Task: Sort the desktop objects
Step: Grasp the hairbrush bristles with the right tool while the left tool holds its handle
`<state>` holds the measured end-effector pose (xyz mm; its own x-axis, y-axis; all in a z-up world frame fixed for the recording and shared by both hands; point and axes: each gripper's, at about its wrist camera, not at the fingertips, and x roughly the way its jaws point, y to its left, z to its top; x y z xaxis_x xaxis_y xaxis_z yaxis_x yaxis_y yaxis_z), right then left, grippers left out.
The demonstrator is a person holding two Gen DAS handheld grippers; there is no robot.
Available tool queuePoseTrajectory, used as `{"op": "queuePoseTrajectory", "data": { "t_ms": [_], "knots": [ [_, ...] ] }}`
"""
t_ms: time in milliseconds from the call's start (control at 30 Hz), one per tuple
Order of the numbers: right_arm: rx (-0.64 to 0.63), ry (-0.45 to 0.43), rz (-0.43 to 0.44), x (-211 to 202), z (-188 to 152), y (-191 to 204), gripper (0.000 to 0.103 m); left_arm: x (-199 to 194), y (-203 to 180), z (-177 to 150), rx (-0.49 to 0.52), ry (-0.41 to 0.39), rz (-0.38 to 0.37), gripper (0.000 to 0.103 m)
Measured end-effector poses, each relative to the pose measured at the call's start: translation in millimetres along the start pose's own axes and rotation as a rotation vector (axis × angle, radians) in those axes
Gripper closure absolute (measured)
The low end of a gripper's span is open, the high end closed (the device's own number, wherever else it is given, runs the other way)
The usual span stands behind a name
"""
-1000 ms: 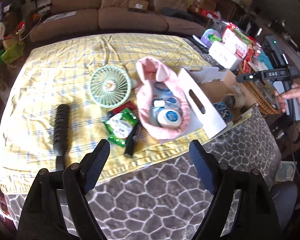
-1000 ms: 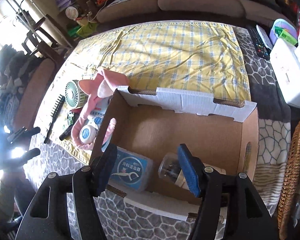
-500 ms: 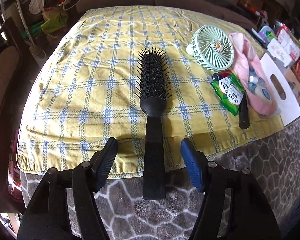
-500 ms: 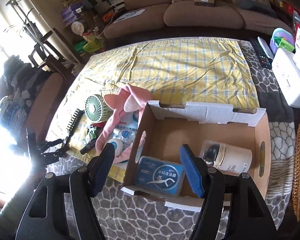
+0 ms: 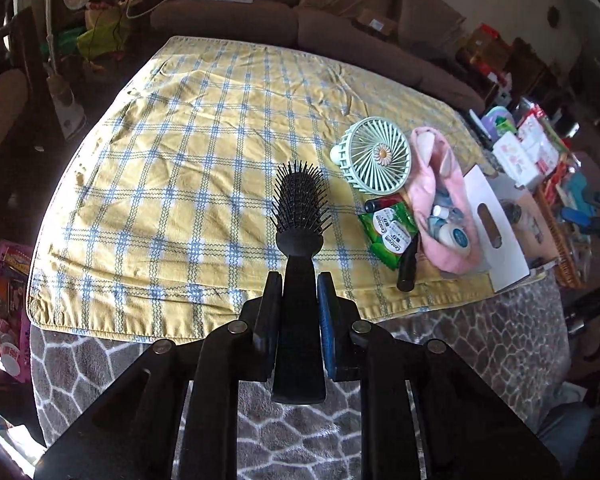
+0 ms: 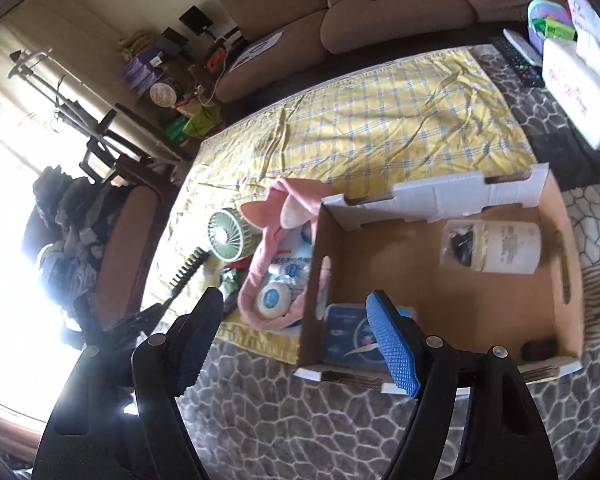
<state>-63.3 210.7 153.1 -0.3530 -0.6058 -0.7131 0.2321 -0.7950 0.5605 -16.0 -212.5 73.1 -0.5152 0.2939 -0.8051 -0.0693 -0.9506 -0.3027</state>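
My left gripper [image 5: 298, 300] is shut on the handle of a black hairbrush [image 5: 300, 208], bristle head pointing away over the yellow checked cloth [image 5: 180, 184]. The brush also shows in the right wrist view [image 6: 186, 270], held up at the table's left. My right gripper [image 6: 296, 332] is open and empty, above the near left corner of the cardboard box [image 6: 556, 300]. The box holds a blue floss case [image 6: 344, 332] and a white canister [image 6: 500, 246]. A green fan [image 5: 376, 160], a green packet [image 5: 388, 234] and a pink pouch [image 5: 444, 200] of toiletries lie beside the box.
A black tube [image 5: 407, 270] lies at the cloth's front edge. A white tissue box [image 6: 580, 92] and remote [image 6: 516, 54] sit at the far right. A wicker basket [image 5: 564, 256] stands right of the box. A brown sofa [image 5: 340, 28] runs behind the table.
My left gripper closed on the hairbrush handle and lifted it off the cloth. My right gripper drew back and left from over the box, staying open.
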Motion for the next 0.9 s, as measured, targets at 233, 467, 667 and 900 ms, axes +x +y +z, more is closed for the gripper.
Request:
{"op": "queuePoseTrajectory", "data": {
  "t_ms": [233, 467, 667, 900],
  "knots": [
    [0.001, 0.178, 0.232, 102, -61, 90, 0.023, -16, -31, -18, 0.023, 0.023, -0.048, 0.087],
    [0.285, 0.238, 0.315, 212, -99, 108, 0.039, -24, -34, -40, -0.01, 0.043, -0.1, 0.087],
    [0.372, 0.241, 0.406, 246, -112, 113, 0.069, -32, -31, -63, -0.023, 0.064, -0.156, 0.086],
    [0.307, 0.14, 0.512, 190, -104, 120, 0.079, -60, -51, -64, 0.018, 0.038, -0.246, 0.088]
  ]
}}
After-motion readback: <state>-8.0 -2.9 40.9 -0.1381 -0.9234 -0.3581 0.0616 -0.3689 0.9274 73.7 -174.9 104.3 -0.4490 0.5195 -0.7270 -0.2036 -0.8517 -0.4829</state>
